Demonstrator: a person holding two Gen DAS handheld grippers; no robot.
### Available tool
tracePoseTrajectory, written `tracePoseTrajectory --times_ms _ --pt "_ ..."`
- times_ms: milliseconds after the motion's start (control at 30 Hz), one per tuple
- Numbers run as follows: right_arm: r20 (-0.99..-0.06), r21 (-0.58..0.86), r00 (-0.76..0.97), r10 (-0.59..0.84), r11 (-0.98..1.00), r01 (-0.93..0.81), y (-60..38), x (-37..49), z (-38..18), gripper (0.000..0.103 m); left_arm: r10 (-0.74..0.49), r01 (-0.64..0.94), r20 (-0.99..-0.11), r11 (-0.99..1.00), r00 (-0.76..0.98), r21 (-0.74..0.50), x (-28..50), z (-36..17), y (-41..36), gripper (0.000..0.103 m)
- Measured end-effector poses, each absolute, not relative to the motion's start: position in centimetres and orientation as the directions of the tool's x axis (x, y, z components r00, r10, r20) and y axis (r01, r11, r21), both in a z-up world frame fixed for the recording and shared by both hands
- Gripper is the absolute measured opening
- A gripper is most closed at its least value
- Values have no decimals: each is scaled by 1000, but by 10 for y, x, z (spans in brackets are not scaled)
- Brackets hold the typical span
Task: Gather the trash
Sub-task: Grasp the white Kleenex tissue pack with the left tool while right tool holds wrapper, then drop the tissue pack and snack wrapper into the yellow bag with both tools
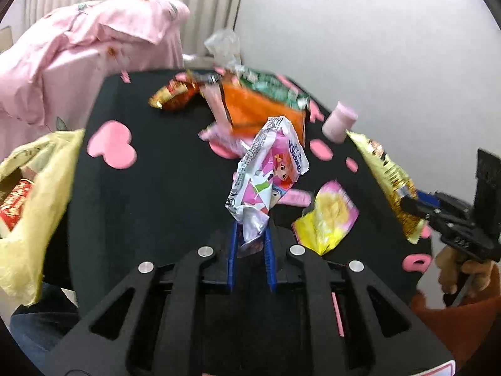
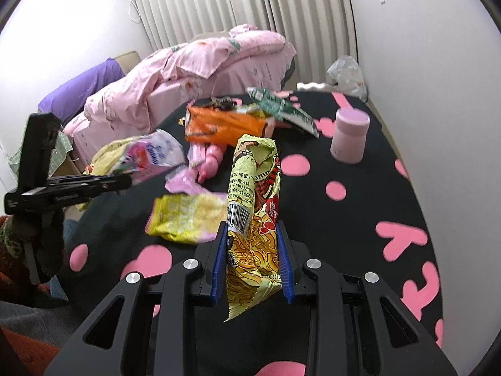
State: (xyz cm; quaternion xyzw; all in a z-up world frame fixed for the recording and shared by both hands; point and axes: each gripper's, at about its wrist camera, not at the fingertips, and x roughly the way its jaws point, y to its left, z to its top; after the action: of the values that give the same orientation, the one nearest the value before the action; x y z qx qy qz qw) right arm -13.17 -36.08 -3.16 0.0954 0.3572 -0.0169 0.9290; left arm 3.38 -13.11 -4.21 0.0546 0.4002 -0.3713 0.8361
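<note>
My left gripper [image 1: 251, 228] is shut on the bottom end of a white and pink tissue wrapper [image 1: 269, 169], which stands up from its blue pads above the black tablecloth [image 1: 162, 206]. My right gripper [image 2: 250, 225] is shut on a yellow-green noodle packet [image 2: 253, 188] that sticks up between its pads. From the left wrist view, the right gripper [image 1: 407, 202] holds that packet [image 1: 385, 169] at the table's right side. In the right wrist view the left gripper [image 2: 126, 181] carries the tissue wrapper [image 2: 153, 153] at the left.
Loose on the table lie a yellow wrapper [image 2: 184, 216], pink wrappers [image 2: 203, 163], an orange packet [image 2: 219, 125], a green packet [image 2: 281, 109] and a red-gold wrapper [image 1: 172, 94]. A pink cup [image 2: 349, 138] stands at the right. A yellow plastic bag [image 1: 34, 194] hangs open off the left edge. Pink bedding [image 2: 194, 72] lies behind.
</note>
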Motion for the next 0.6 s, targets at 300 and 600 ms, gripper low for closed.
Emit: tracePoseTrajectory --times_ms 300,600 --pt "-575 89 803 157 988 -129 -304 -69 30 29 -391 371 -622 913 679 -170 78 5 -20 15" --pt "-669 18 643 372 873 -487 -171 76 32 29 -230 92 -772 971 593 -219 159 -71 87 15"
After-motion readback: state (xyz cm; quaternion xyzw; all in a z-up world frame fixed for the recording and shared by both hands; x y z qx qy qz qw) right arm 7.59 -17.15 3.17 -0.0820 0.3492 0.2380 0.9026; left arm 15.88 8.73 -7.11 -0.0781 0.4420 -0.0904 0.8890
